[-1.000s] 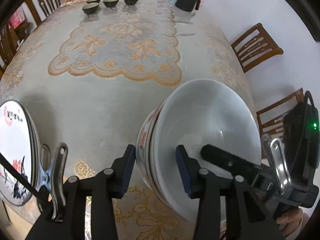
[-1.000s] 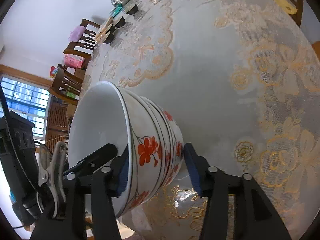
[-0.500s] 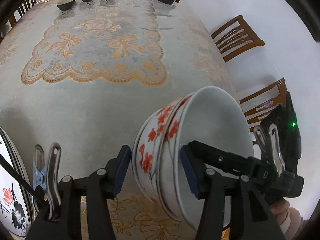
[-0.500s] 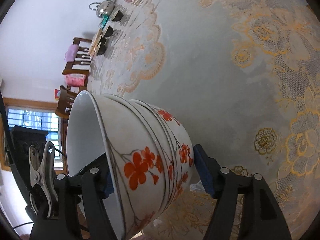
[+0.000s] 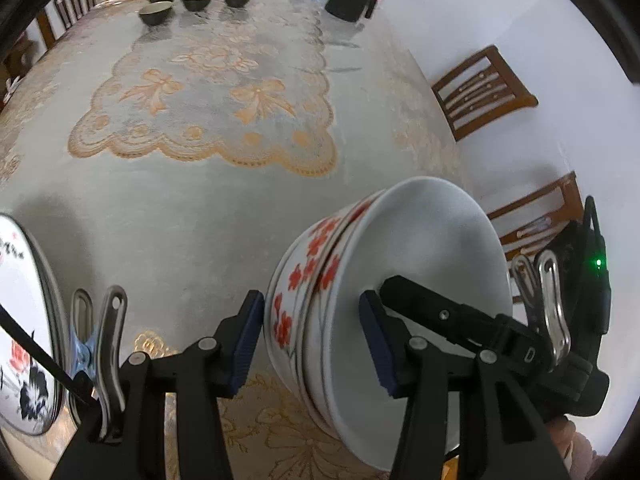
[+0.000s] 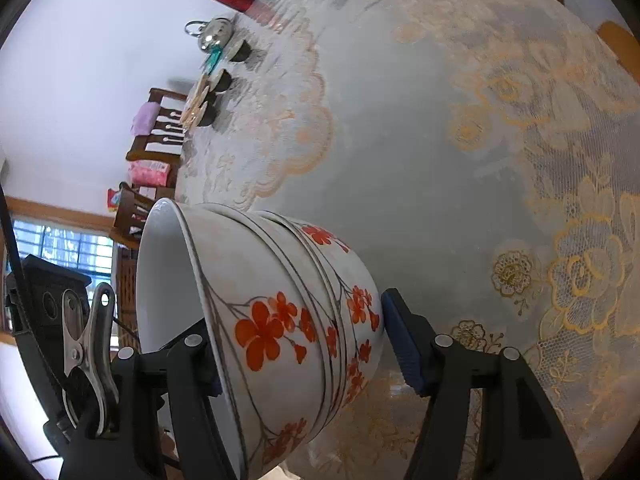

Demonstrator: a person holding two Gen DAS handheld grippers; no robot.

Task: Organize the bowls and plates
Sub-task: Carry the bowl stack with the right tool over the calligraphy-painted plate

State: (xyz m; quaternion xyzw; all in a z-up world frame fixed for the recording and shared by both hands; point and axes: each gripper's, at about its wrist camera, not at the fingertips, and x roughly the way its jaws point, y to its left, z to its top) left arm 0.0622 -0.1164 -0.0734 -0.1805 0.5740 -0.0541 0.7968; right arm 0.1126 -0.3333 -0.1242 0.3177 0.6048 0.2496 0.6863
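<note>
While my left gripper (image 5: 312,340) and right gripper (image 6: 300,360) both straddle the tipped bowl stack (image 5: 384,304) at the table (image 5: 200,208) edge, mouth toward my right, neither grip is clearly clamped.

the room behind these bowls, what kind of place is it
Most likely a home dining room: a long table under a lace cloth, wooden chairs along the wall, and a metal kettle at the far end.

A lace tablecloth (image 5: 208,120) covers the table. At its far end stand a kettle (image 6: 216,36) and a black pot (image 5: 348,0). Wooden chairs (image 5: 480,92) line the sides.
</note>
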